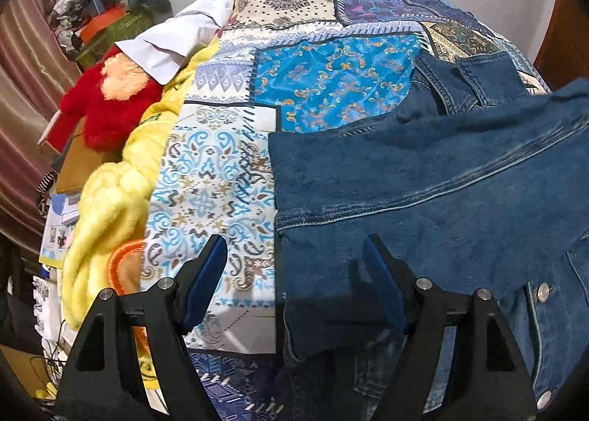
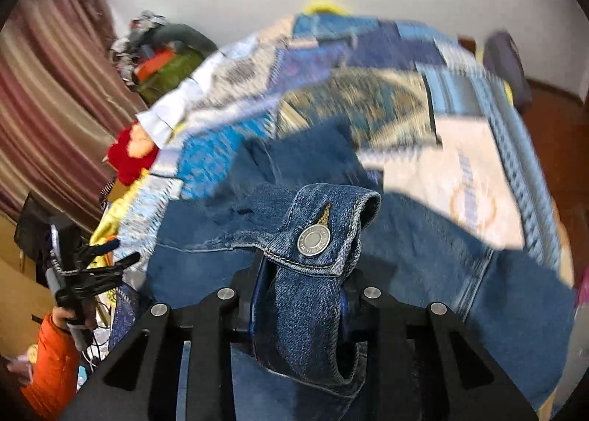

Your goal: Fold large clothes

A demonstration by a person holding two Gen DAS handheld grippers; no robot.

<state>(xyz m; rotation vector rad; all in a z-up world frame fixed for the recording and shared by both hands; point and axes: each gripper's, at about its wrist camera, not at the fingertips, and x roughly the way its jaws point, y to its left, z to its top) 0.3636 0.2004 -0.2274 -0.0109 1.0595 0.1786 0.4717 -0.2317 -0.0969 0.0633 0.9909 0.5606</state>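
Note:
A blue denim jacket (image 1: pixel 423 181) lies spread on a patchwork bedspread (image 1: pixel 206 170). Its metal buttons show at the lower right of the left wrist view. My left gripper (image 1: pixel 294 250) hangs open above the jacket's left edge, one finger over the bedspread and the other over denim, gripping nothing. In the right wrist view, my right gripper (image 2: pixel 305 285) is shut on the jacket's sleeve cuff (image 2: pixel 316 237). The buttoned cuff stands up between the pads, and the rest of the denim jacket (image 2: pixel 441 255) lies below. The left gripper (image 2: pixel 95 262) appears at the far left, held by a hand in an orange sleeve (image 2: pixel 55 362).
A yellow fluffy blanket (image 1: pixel 110 207), a red plush toy (image 1: pixel 103 108) and a white cloth (image 1: pixel 173 42) lie along the bed's left side. Clutter is piled at the far left corner (image 1: pixel 95 12) by a striped curtain (image 1: pixel 22 64). A white wall stands behind the bed.

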